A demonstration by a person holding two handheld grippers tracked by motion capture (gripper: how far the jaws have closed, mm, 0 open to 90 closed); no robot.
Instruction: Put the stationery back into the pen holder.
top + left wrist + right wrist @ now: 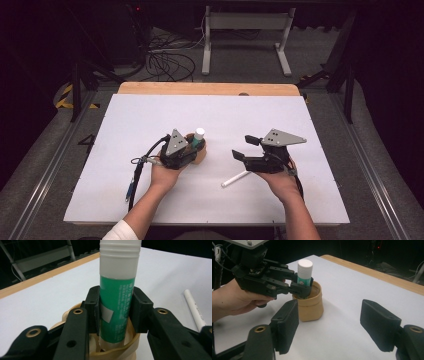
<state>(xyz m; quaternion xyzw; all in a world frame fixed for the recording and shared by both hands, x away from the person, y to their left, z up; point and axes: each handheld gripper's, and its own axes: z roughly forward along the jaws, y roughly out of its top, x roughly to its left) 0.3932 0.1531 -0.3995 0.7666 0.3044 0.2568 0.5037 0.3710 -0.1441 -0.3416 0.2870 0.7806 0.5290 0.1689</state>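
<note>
A green glue stick (117, 302) with a white cap stands upright, its lower end inside a small tan cup (122, 350). My left gripper (116, 311) is shut on the stick's green body, one pad on each side, just above the cup's rim. In the high view the stick (199, 134) and cup (201, 154) sit left of the table's middle, with the left gripper (194, 146) at them. My right gripper (244, 148) is open to their right, its jaws pointing toward them with nothing between. In the right gripper view the cup (310, 307) and stick (305, 271) stand beyond the right gripper (332, 325).
A white pen (235, 179) lies on the white tabletop (150, 115) just in front of the right gripper, and it is also in the left gripper view (195, 310). A wooden strip (210, 88) runs along the far edge. Cables and a metal stand are on the floor beyond.
</note>
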